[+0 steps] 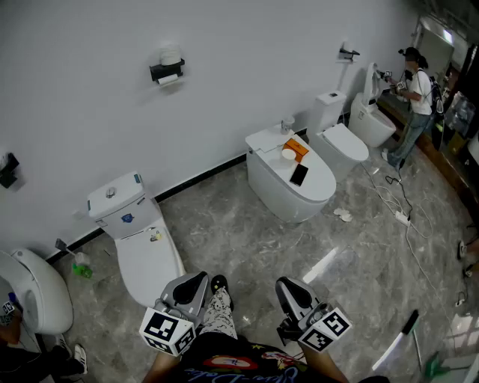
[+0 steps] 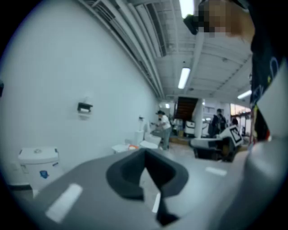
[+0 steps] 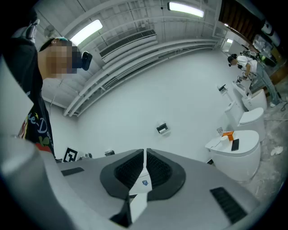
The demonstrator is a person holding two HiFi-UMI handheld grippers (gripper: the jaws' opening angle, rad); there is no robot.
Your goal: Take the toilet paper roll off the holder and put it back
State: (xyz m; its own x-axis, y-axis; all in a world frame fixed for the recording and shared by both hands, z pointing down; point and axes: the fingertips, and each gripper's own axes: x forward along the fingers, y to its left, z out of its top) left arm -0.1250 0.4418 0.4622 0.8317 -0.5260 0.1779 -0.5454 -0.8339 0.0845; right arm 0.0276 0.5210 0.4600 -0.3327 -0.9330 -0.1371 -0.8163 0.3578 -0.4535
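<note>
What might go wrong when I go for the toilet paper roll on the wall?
The holder sits far off and high on the wall, so a stretched reach may knock the toilet paper roll loose. The left gripper and right gripper are both shut; arriving shut would likely push the roll instead of gripping it. The toilet stands near the path and could trip you.

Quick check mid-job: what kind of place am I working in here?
Probably a mock-up or test hall, not a real bathroom: several toilets stand unscreened along one white wall, a paper holder hangs on it, and strip lights run under an open industrial ceiling.
</note>
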